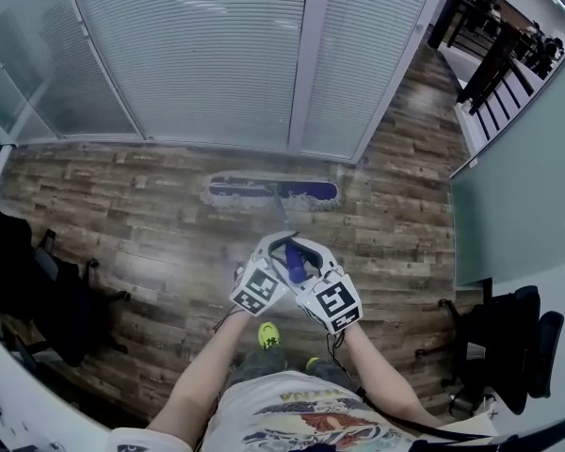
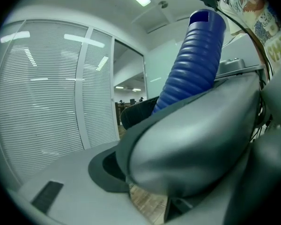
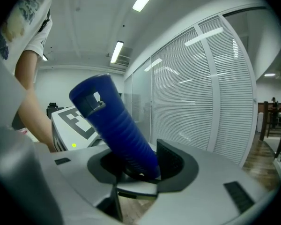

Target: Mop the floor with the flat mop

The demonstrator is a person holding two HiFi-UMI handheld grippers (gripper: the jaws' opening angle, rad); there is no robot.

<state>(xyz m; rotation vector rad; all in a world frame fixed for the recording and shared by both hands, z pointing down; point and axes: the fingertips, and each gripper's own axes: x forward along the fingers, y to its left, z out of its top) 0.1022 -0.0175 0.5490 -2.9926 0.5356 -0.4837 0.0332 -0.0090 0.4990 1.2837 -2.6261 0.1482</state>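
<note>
We are clamping left gripper (image 1: 268,252) and right gripper (image 1: 313,257) on the blue handle (image 1: 295,264), mop head (image 1: 271,192) lying at the far edge of the floor (image 1: 122,205), room open either side.

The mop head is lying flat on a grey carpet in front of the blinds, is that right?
Not quite: the head view shows the mop head lying flat on a wooden floor, not a grey carpet, in front of the blinds.

Left tool (image 1: 271,250), right tool (image 1: 314,254) clasp mop handle (image 1: 295,265); mop head (image 1: 254,192) flat on floor (image 1: 141,219)
</note>
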